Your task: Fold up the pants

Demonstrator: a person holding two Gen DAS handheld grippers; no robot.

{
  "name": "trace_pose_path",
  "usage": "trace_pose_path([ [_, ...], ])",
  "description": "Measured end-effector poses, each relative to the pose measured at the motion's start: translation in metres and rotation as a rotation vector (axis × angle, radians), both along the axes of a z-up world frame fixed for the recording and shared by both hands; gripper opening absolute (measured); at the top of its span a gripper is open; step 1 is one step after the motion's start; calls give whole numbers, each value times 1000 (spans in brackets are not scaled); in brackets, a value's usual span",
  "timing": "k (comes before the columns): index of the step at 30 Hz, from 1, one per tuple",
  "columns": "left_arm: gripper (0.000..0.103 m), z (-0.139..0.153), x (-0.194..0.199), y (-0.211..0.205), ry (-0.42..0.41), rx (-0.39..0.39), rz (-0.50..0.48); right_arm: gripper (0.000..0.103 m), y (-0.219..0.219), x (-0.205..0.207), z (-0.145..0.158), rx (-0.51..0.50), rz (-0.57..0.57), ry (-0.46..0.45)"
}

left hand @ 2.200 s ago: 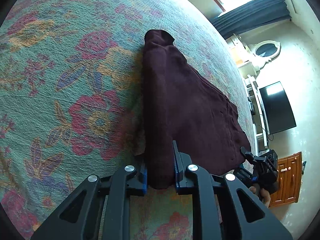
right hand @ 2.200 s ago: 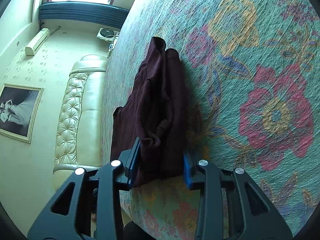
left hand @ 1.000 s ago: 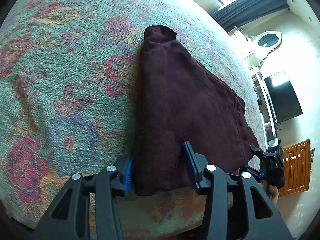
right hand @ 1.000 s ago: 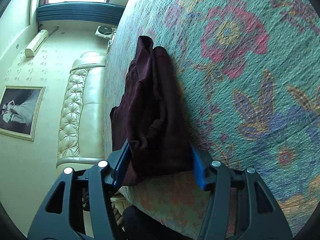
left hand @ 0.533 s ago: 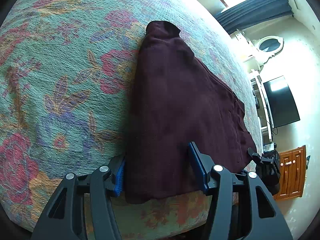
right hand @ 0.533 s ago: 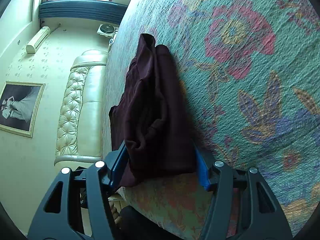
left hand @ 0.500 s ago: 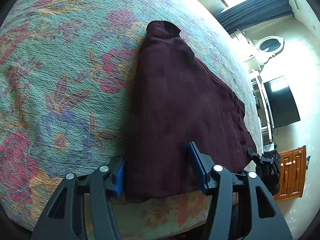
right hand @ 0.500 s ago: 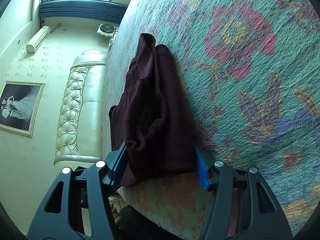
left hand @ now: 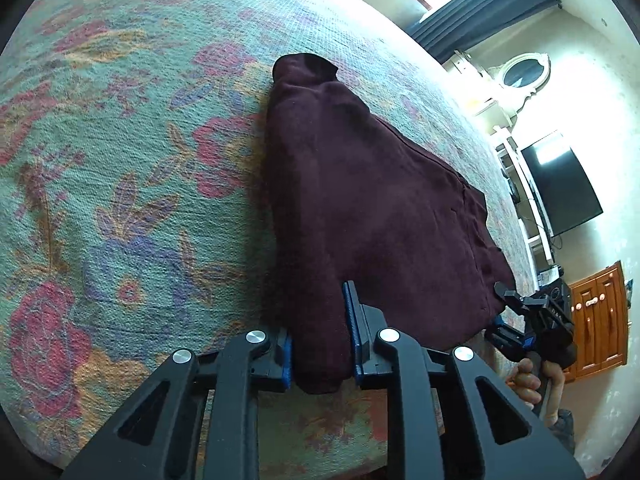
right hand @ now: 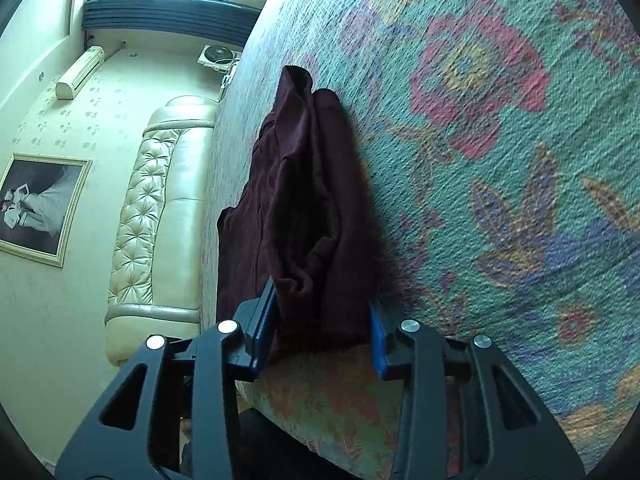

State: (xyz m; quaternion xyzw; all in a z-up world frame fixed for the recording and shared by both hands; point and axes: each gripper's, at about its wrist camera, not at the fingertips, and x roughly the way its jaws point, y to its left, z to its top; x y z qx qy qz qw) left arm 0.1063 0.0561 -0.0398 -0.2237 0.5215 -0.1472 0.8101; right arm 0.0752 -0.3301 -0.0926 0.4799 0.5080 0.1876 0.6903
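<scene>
While its jaws are closing, the left tool [left hand: 320, 344] sits at the bottom middle of the left wrist view. Its blue pads [left hand: 351, 320] squeeze a bunched corner of the dark red pants [left hand: 360, 200], so it has a grip on the cloth.

From there the pants spread up and to the right. They lie flat on the bed [left hand: 120, 160], near the bed's front edge. One narrow end reaches toward the top middle of the frame. The bed has a green cover with pink and blue flowers.

At the lower right of this view, the right tool [left hand: 500, 314] touches the other near corner of the pants. A hand [left hand: 532, 380] holds its handle.

Behind it, at the right edge, there is a dark TV [left hand: 560, 188], a white mirror [left hand: 524, 74] and a brown wooden cabinet [left hand: 600, 320]. A dark curtain [left hand: 480, 8] hangs at the top right.

Seen in its own view, the right tool [right hand: 322, 330] is at the bottom middle. Its jaws are closing too. A thick fold of the pants [right hand: 304, 208] fills the gap between its blue pads [right hand: 264, 320], and both pads touch the cloth.

The pants run up the middle of this frame, along the bed's edge. The flowery bed [right hand: 500, 160] fills the right side.

On the left there is a cream padded headboard [right hand: 160, 200], and a framed picture [right hand: 36, 208] hangs on the wall. An air conditioner [right hand: 78, 72] is at the upper left.
</scene>
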Motion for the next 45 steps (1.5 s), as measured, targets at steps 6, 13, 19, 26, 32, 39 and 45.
trace_pose_path([
  [6,19,4,-3,1,3,11,4,35,0,0,10,-13,7,-9],
  [13,19,5,-6,4,9,8,3,34,-1,1,10,-18,10,-5],
  [19,19,6,-6,5,17,12,3,34,-4,-3,9,-14,12,-2],
  [26,19,8,-2,5,19,13,-2,34,-7,-8,6,-5,11,3],
  [32,19,7,0,5,20,11,-2,34,-9,-9,3,8,3,10],
  [39,19,5,1,3,23,6,-2,35,-12,-11,0,13,0,11],
  [45,19,5,0,3,23,4,-2,35,-12,-11,0,13,-1,12],
])
